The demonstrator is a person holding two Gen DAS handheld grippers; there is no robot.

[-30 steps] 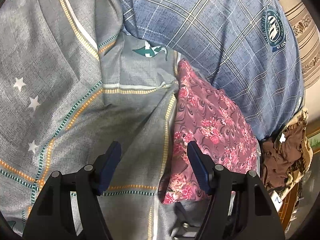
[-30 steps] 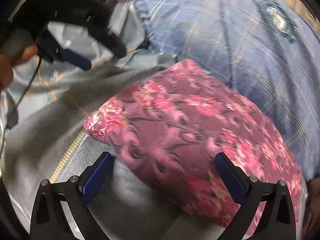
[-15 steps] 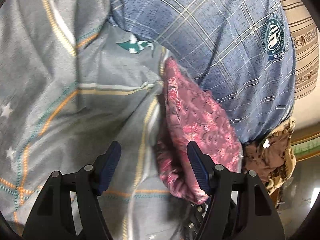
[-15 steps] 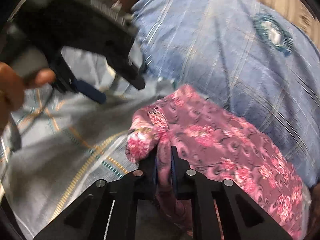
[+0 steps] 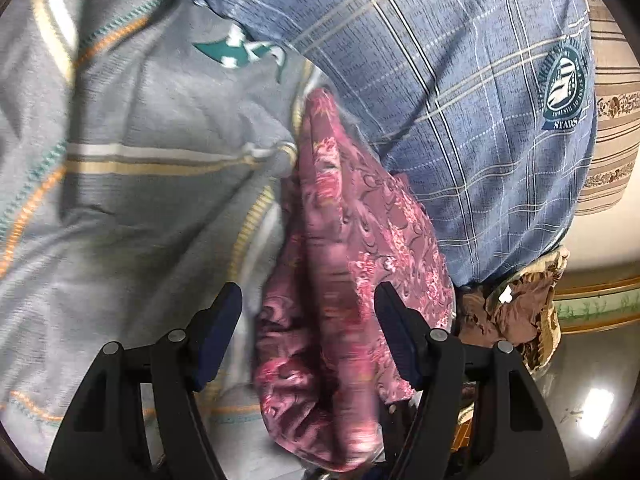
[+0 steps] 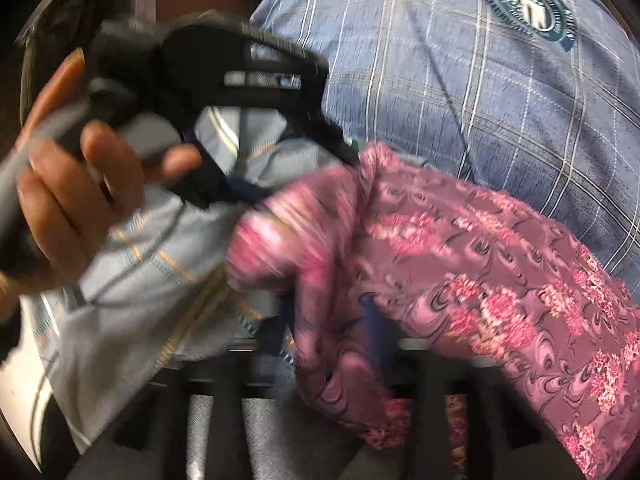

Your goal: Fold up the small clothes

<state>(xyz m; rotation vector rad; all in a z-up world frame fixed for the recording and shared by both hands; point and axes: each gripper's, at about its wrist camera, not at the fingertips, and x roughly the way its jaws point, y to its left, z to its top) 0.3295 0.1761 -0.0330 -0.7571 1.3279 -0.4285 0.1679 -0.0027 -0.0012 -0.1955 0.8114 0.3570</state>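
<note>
The pink floral, thin cloth garment point(image 5: 344, 280) lay bunched on the grey striped bedsheet point(image 5: 132, 208), against the blue checked pillow point(image 5: 460, 92). It looked light, limp and apt to slump; its near hem seemed the best hold. The left gripper point(image 5: 308, 332) stood spread astride it, pads clear. The right gripper point(image 6: 328, 336) was opening with cloth draped between its jaws. Room lay leftward.

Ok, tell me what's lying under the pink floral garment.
The pink floral garment rests on the grey striped bedsheet, against the blue plaid pillow. Whatever lies directly beneath its folds is covered.
</note>
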